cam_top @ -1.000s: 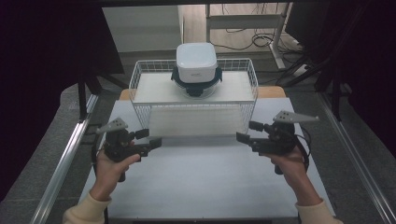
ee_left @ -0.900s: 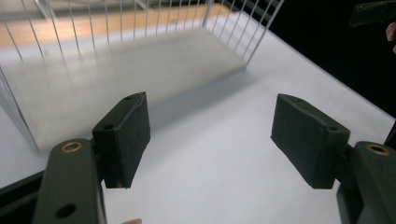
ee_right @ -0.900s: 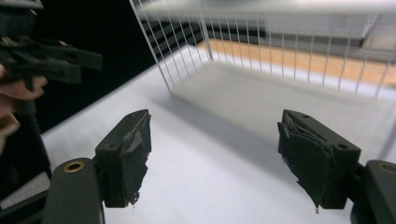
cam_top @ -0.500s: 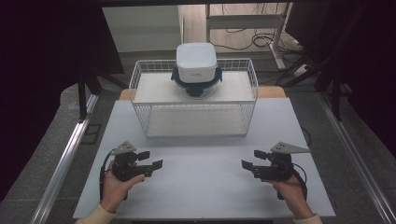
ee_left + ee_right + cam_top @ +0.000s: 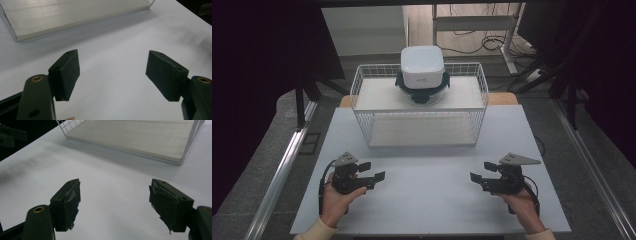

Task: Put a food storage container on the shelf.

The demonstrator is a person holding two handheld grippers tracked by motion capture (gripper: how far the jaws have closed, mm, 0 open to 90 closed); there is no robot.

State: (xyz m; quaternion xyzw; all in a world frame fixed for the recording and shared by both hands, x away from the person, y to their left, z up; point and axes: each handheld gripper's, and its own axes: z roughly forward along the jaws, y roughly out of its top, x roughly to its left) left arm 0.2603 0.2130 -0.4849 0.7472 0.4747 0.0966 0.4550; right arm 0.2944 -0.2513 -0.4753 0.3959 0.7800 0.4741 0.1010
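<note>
Nearest the camera, 2 hands come in from the bottom edge of the high view, each holding a gripper low over the white desk (image 5: 427, 195). The left gripper (image 5: 373, 171) sits at the left, its jaws pointing inward toward the middle of the desk and standing apart with nothing between them. In the left gripper view its 2 black pads (image 5: 65, 75) are wide apart over bare white desk. The right gripper (image 5: 481, 171) mirrors it at the right, grey three-cornered plate on top, jaws also pointing inward and apart, empty. In the right gripper view the pads (image 5: 67, 203) show frayed, torn facing at their edges, and bare desk lies between them. The 2 grippers are well apart from each other, with open desk between.

Farther back, at the middle of the desk, stands a white wire rack (image 5: 362, 100) with 2 pale shelf boards, one low and one up top. On the upper board, toward the back, sits a white lidded container (image 5: 422, 65) on a dark blue base, upright, well apart from both grippers. Beyond the desk lie a floor, cables and dark curtains.
</note>
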